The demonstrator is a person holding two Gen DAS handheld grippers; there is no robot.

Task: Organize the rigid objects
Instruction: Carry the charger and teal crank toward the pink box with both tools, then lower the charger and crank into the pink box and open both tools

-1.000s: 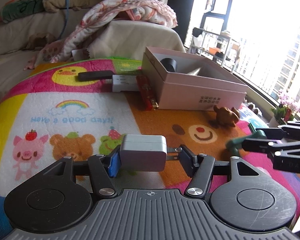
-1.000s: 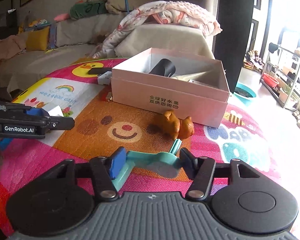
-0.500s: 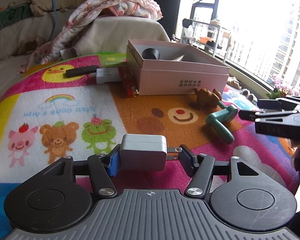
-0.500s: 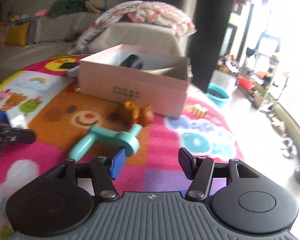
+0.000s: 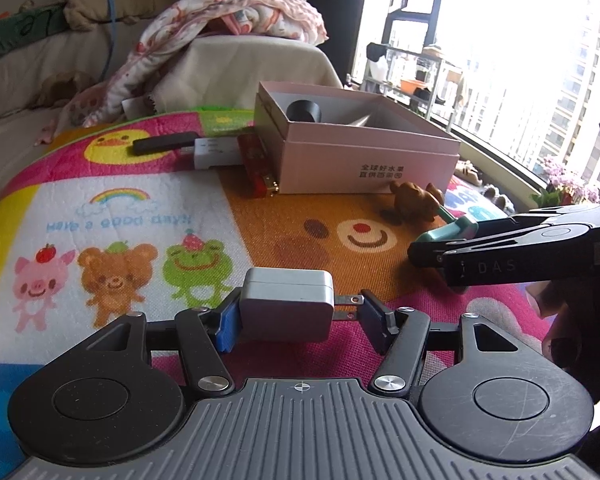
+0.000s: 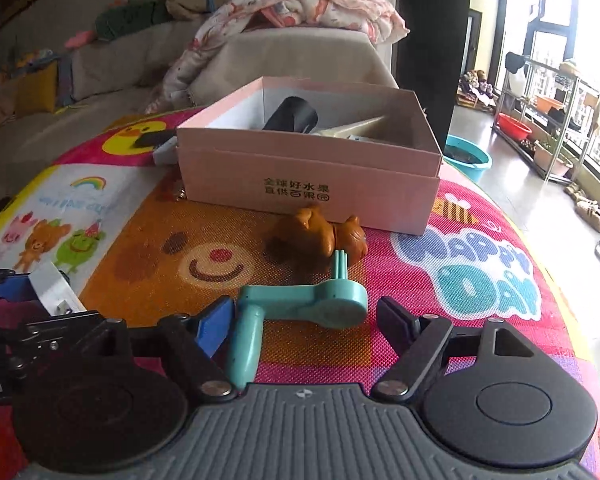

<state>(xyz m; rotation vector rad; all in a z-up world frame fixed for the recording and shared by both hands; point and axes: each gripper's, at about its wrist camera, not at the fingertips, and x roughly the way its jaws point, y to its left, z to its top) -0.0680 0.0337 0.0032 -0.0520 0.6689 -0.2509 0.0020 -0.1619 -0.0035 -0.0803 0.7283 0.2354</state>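
My left gripper (image 5: 298,316) is shut on a white plug charger (image 5: 287,305), one pad on its body and the other on its prongs, above the mat. My right gripper (image 6: 306,322) is open around a teal crank-shaped toy (image 6: 300,306) lying on the mat; the fingers stand apart from it. A brown bear figurine (image 6: 318,236) lies just beyond it, in front of the open pink box (image 6: 300,184), which holds a black cylinder (image 6: 292,114) and other items. The right gripper also shows in the left wrist view (image 5: 432,256), over the teal toy (image 5: 448,232).
A black stick (image 5: 166,143), a white flat device (image 5: 218,152) and a red lighter (image 5: 258,166) lie left of the box on the colourful cartoon mat (image 5: 120,216). A sofa with blankets (image 5: 236,24) stands behind. The mat's edge drops to the floor at right.
My right gripper let go of the teal toy, swung away to the right, then came back and now straddles it on the mat. My left gripper keeps hold of the charger.
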